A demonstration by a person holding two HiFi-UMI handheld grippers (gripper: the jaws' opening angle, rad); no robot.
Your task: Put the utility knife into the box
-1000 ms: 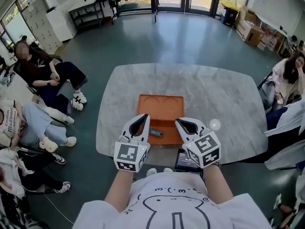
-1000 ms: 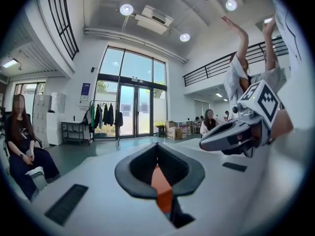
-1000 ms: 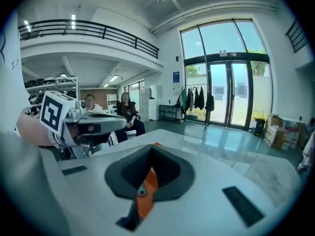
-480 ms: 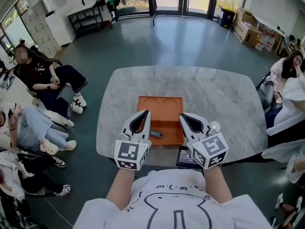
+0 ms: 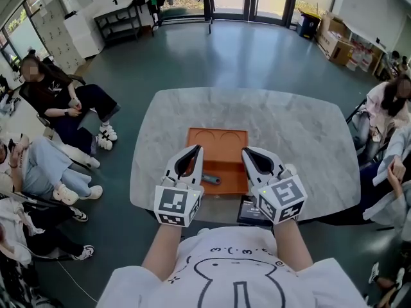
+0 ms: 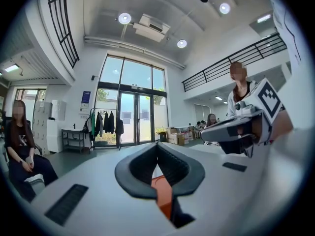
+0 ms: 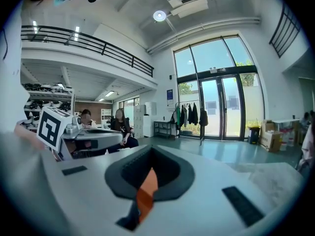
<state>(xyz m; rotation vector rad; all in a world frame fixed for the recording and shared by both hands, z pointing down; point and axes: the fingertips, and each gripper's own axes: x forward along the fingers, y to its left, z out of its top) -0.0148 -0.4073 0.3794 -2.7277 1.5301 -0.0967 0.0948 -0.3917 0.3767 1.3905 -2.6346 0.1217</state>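
A grey utility knife [image 5: 210,179] lies in the near part of a shallow orange box [image 5: 217,144] at the middle of the marble table [image 5: 289,124]. My left gripper [image 5: 194,150] hangs over the box's near left corner, just left of the knife, jaws shut and empty. My right gripper [image 5: 246,152] hangs over the box's right edge, also shut on nothing. In the left gripper view the left gripper [image 6: 157,144] has its pads together, with orange showing below them. The right gripper [image 7: 150,149] looks the same in its own view.
A dark flat case [image 5: 249,212] lies at the table's front edge under my right gripper. A small white round thing [image 5: 290,169] sits to the right of it. People sit on chairs left [image 5: 61,101] and right [image 5: 392,108] of the table.
My right gripper has shifted a little to the right and toward me. The left gripper and the knife have stayed put. The people at the right have moved.
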